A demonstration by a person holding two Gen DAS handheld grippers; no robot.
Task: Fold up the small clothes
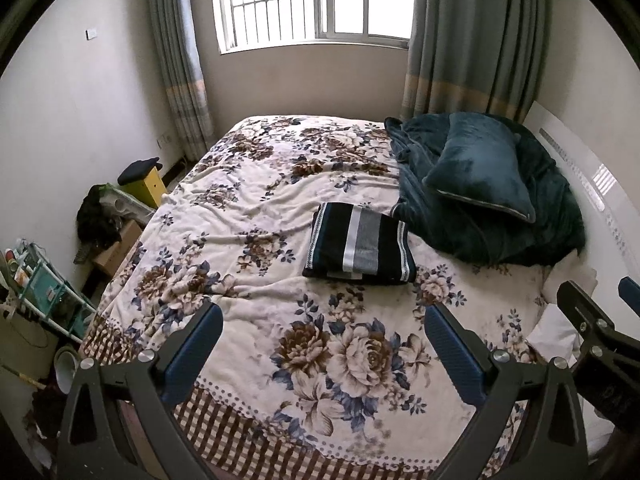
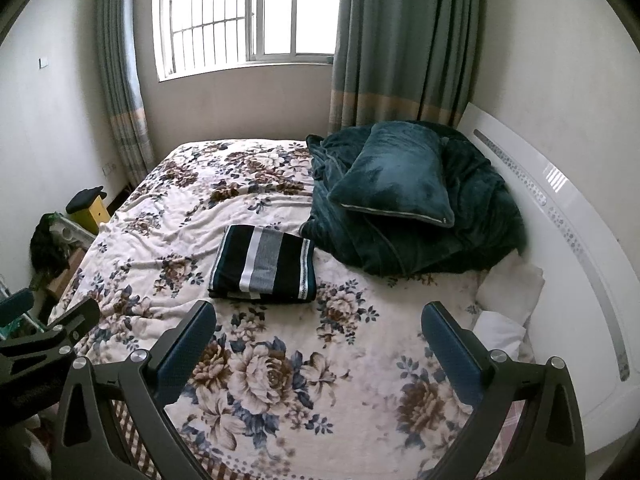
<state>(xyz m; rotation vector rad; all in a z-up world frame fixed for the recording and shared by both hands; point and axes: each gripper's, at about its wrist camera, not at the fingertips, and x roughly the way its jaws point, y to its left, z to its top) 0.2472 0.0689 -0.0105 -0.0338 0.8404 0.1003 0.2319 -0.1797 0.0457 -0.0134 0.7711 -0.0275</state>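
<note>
A folded striped garment [image 1: 360, 244], black with white and grey bands, lies flat on the floral bedspread [image 1: 248, 208] near the middle of the bed. It also shows in the right wrist view [image 2: 264, 264]. My left gripper [image 1: 324, 316] is open and empty, held above the near part of the bed, short of the garment. My right gripper [image 2: 318, 314] is open and empty, also above the near part of the bed, just short of the garment. The right gripper shows at the right edge of the left wrist view [image 1: 596, 300]. The left gripper shows at the left edge of the right wrist view [image 2: 52, 312].
A dark green blanket [image 1: 500, 216] with a green pillow [image 1: 480, 172] on top is heaped at the back right of the bed. A white headboard [image 2: 560, 216] runs along the right. White cloths [image 2: 508, 292] lie beside it. Clutter, boxes and a shelf [image 1: 48, 288] stand left of the bed.
</note>
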